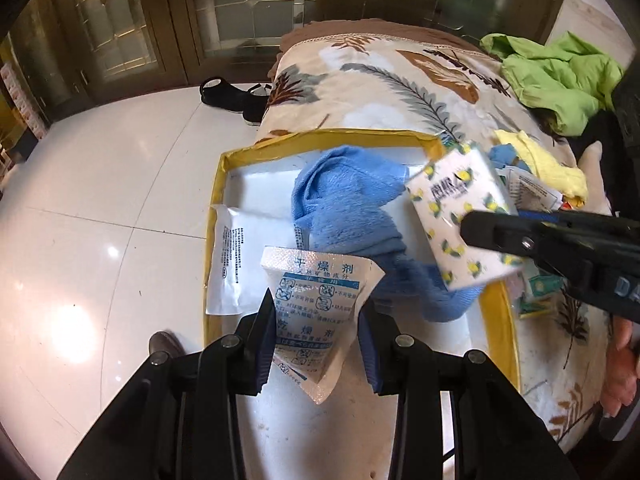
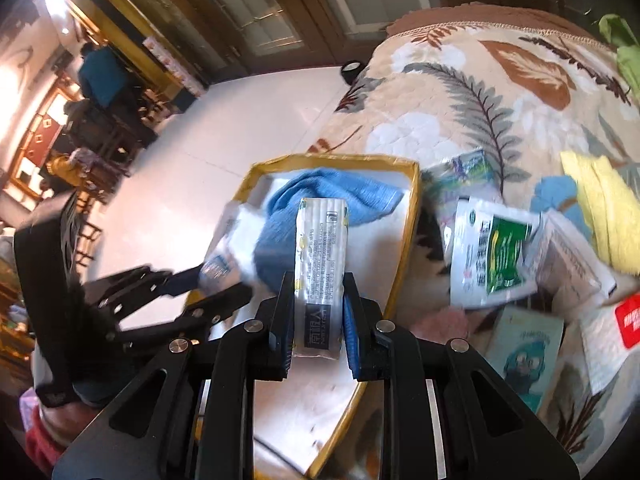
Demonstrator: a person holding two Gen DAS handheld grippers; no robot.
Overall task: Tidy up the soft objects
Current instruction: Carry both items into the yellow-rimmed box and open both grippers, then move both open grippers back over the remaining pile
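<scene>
Over the yellow-rimmed box [image 1: 218, 184] on the leaf-print blanket [image 1: 384, 80], I carry one item in each hand. My left gripper [image 1: 318, 320] is clamped on a desiccant sachet [image 1: 316, 304], its printed face toward the camera and its long axis running up out of the jaws; it hangs above the box's near left part, close to a white packet [image 1: 226, 256] leaning against the left wall. My right gripper [image 2: 316, 312] is clamped on a lemon-print tissue pack [image 2: 320, 256] by its narrow sides, the pack standing lengthwise out of the jaws and pointing at the blue towel [image 2: 320, 204] that lies crumpled in the box. Seen from my left wrist, that tissue pack [image 1: 460, 216] hovers over the box's right rim, so the left hand looks the better placed to drop first. Both loads sit above the box floor rather than in it; I judge that a release needs each hand lowered a little. More packets [image 2: 496, 260] and a yellow cloth [image 2: 604, 216] wait on the blanket to the right of the box.
</scene>
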